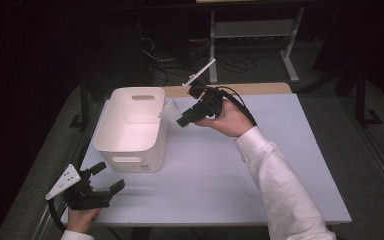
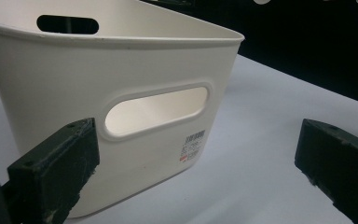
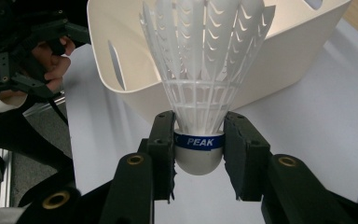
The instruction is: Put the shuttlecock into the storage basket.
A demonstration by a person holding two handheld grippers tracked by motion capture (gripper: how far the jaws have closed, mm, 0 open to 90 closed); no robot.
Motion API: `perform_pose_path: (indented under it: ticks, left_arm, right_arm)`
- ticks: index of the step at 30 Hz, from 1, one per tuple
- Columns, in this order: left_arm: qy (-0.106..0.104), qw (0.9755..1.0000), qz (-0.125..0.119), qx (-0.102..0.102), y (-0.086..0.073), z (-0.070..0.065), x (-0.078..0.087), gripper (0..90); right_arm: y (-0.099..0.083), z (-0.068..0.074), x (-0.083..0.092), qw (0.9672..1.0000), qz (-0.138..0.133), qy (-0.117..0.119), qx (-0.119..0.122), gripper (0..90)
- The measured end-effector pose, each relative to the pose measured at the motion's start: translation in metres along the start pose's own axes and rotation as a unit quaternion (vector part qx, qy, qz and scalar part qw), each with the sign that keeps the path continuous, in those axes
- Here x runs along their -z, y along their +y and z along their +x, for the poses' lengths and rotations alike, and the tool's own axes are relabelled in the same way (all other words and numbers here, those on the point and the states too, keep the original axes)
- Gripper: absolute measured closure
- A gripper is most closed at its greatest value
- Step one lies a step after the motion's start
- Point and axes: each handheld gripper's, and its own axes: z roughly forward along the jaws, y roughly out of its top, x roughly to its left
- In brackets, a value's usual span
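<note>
A white plastic shuttlecock (image 3: 199, 84) with a blue band marked PEAK is pinched at its cork base by my right gripper (image 3: 199, 145). In the high view the right gripper (image 1: 184, 119) hangs beside the right rim of the white bin (image 1: 130, 145), the shuttlecock (image 1: 168, 110) pointing toward that bin. My left gripper (image 1: 108, 176) rests near the table's front left corner, its jaws wide apart and bare. From the left gripper view the bin's near wall (image 2: 121, 74) with its handle slot stands just ahead of the left gripper (image 2: 196, 168).
The white table (image 1: 260, 165) has bare surface right of the bin and in front of it. A wooden strip (image 1: 260, 88) runs along its far edge. Beyond it stand a shelf frame and cables on a dark floor. The bin's inside looks bare.
</note>
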Motion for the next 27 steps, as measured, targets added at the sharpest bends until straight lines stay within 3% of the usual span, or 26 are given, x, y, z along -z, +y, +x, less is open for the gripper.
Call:
perform_pose_path:
  ticks: [8, 10, 27]
  left_arm:
    - [0.0, 0.9999, -0.006, 0.009, 0.0, -0.001, -0.001, 0.0]
    - [0.001, 1.0, 0.001, 0.001, 0.0, 0.0, 0.0, 0.0]
    - [-0.001, 1.0, 0.002, -0.001, 0.0, 0.001, 0.0, 0.0]
  right_arm:
    - [0.008, -0.002, -0.003, 1.0, -0.004, 0.005, 0.004, 63.8]
    - [0.011, -0.001, -0.004, 0.9999, -0.007, 0.005, 0.011, 63.8]
    - [0.04, 0.015, -0.018, 0.9989, -0.01, 0.023, 0.039, 63.8]
